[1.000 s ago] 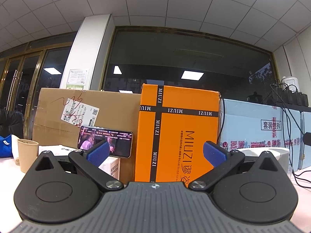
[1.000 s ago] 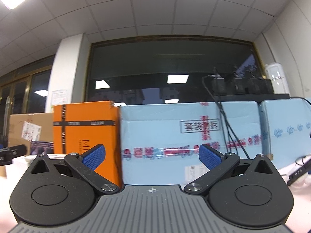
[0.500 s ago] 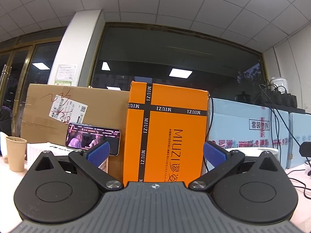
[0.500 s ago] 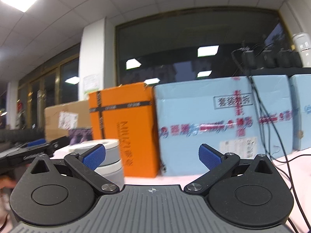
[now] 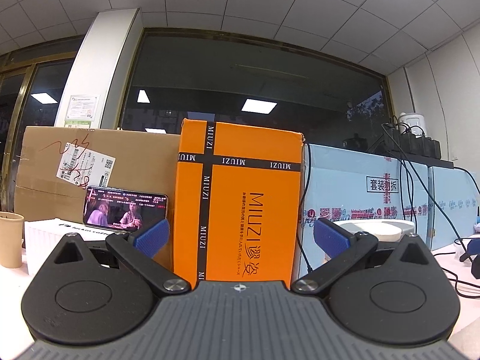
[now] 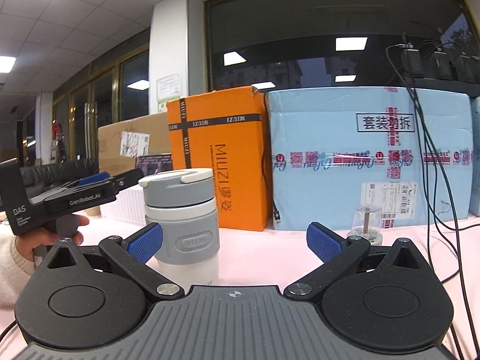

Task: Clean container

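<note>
Whereas my right view earlier faced only boxes, the container (image 6: pixel 182 219) now stands upright on the surface (image 6: pixel 270 255) just beyond my unclenched right hand-held gripper (image 6: pixel 234 241), my left hand-held gripper (image 5: pixel 240 238) equally spread, empty.

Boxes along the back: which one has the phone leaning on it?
The brown cardboard box at the left end; the phone stands against its front. The orange box and blue box have none.

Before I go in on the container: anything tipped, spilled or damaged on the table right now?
Nothing spilled or tipped. The grey-and-white container stands upright with its lid on, and the small glass dome beside it is upright too. The one flaw is the dented top corner of the orange box. Both claws are open.
</note>
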A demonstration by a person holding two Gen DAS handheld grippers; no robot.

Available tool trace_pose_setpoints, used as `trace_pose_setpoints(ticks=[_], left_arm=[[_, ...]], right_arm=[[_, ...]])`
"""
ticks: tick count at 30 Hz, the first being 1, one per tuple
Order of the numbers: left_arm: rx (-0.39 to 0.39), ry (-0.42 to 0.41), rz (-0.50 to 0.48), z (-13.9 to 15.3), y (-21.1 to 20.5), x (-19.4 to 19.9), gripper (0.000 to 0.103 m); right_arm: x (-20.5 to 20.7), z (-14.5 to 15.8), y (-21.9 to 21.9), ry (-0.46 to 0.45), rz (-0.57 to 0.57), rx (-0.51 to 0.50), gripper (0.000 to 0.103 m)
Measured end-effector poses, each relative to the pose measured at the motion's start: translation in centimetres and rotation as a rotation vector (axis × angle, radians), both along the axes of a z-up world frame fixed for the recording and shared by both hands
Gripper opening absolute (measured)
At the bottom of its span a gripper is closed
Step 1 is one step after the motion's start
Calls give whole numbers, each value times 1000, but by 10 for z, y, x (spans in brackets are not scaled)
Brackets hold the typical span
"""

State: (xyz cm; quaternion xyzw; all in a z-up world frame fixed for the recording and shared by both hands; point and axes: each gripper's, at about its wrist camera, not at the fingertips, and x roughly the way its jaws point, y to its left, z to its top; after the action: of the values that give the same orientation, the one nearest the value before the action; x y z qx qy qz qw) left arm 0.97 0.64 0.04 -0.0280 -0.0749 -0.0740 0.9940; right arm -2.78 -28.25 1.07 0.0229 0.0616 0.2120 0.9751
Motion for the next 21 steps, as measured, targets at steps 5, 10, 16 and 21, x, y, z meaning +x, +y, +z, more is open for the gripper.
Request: trace_pose_setpoints(ticks=[5,10,16,21], left_arm=[[1,-14,-1,0,0,-3,103],[6,-18,0,0,-1,-5,103],[13,-16,2,0,-1,-4,103],[14,-15,-4,0,-1,-4,103]], right_arm=[[4,-5,2,-29,-67,-29,103],[13,-7,-2,-53,-121,-48,103],[27,-9,-13,-84,-201,-30,103],[27,-11,-19,-85,-216,-6,103]])
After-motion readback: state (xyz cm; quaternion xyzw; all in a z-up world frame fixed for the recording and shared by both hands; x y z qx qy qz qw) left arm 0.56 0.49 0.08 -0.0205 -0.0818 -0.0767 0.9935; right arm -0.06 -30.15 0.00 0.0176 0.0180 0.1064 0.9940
